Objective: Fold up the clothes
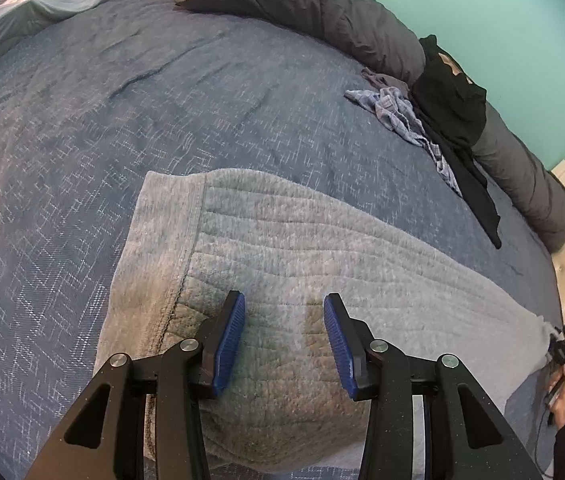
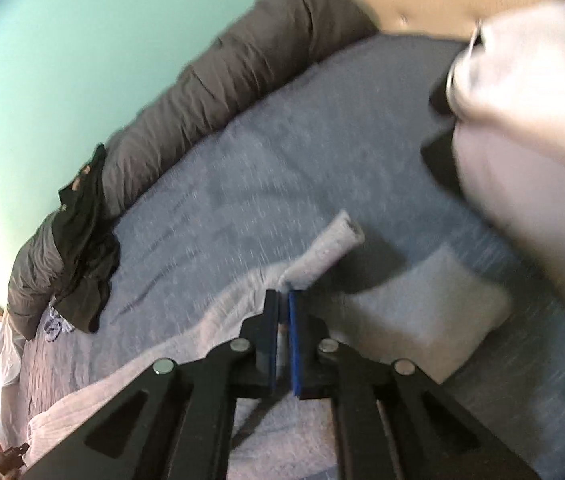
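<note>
Two claws over bed [image 1: 82,128] | grey garment [image 1: 282,248] lay under released left claw [image 1: 284,312] | right claw [image 2: 283,300] clenched on its cuff [image 2: 322,252]

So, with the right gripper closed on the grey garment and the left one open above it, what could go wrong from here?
1. The right gripper pinches only a thin edge of the grey garment; it may slip out when lifted.
2. The left gripper is open and holds nothing, so a one-sided pull could drag and wrinkle the garment across the blue bedspread.
</note>
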Demonstrator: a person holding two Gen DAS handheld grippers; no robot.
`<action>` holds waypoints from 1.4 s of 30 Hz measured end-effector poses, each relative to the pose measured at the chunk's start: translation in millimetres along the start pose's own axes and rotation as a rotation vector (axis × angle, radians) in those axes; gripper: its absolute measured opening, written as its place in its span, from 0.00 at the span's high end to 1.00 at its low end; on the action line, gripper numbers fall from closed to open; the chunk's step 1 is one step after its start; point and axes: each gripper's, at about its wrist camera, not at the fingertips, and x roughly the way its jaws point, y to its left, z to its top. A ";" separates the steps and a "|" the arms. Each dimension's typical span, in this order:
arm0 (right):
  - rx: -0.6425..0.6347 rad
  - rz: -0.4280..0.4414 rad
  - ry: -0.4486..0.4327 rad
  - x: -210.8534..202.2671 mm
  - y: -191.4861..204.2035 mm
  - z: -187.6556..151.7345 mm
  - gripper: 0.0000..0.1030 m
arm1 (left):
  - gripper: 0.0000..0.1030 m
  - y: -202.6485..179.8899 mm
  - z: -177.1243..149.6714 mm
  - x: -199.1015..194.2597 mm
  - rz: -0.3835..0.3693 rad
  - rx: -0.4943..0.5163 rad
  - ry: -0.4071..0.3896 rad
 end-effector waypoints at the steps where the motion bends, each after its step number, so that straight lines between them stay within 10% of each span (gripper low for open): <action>1: -0.017 0.001 -0.011 -6.9 1.5 4.1 0.96 | 0.56 0.2 -0.2 0.0 0.000 -0.003 0.000; 37: -0.072 -0.284 0.030 -18.0 -49.8 -42.6 0.97 | 0.56 -7.6 -13.5 -16.1 -0.008 -0.005 0.010; 42: -0.080 -0.345 0.040 -33.0 -43.0 -47.1 0.78 | 0.56 0.9 -13.9 -33.6 -0.017 -0.028 -0.012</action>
